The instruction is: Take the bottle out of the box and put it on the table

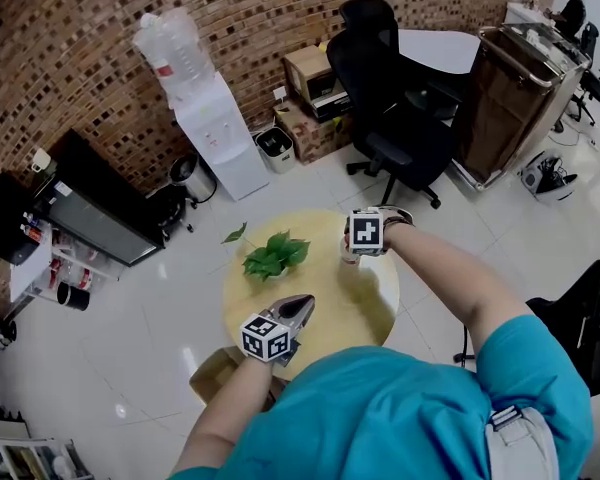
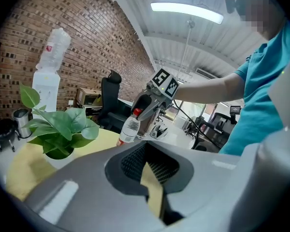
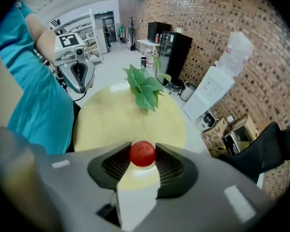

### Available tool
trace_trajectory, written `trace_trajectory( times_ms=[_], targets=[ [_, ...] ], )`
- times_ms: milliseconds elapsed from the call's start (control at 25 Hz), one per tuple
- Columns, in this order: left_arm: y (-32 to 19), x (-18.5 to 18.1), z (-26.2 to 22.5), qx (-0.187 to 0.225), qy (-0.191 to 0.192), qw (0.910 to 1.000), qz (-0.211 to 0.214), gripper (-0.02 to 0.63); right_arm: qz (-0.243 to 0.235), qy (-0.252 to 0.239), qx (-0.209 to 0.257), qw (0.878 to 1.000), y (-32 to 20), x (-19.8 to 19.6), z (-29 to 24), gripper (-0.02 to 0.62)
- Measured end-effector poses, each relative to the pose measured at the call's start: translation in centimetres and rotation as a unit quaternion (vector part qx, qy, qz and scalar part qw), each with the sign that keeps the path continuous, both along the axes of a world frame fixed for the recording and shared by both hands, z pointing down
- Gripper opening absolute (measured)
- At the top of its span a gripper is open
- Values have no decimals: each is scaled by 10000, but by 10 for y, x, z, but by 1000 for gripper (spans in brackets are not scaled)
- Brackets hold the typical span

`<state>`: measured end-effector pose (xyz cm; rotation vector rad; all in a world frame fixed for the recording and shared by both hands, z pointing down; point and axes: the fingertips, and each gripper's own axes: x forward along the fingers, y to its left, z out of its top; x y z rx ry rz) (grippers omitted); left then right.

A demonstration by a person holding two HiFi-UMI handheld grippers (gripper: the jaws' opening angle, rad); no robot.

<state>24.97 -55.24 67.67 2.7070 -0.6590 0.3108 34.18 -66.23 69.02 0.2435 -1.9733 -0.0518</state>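
Brick-walled office, with a round yellow table [image 1: 365, 308] at mid-frame. The bottle [image 2: 129, 129] looks already out of the box. The right gripper [image 3: 142, 153] pinches it below its red cap, over the table's upper right. The left gripper [image 1: 296, 310] is pressed together and empty. Still to do: set the bottle down and let go.

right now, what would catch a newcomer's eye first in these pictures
The clear plastic bottle with a red cap, clamped in the jaws of the right gripper over the round yellow table. Next, the green leafy potted plant toward the table's far edge, and the tall white water dispenser against the brick wall behind.
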Motion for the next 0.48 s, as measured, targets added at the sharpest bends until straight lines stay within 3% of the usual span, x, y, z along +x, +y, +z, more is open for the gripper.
trace_trajectory(
  times_ms=[200,360,480],
  targets=[
    [4,-7,-3,10,-61,10000,58,-2,193,-408,39,9990,0,0,4,166],
    [7,-23,-7,-50,-75,9999,136,-2,673,-266,349,9968,-16,16,0,249],
    [11,-38,-16,-77,-53,9997,213,-2,716,-667,137,9951,-4,-1,-7,255]
  ],
)
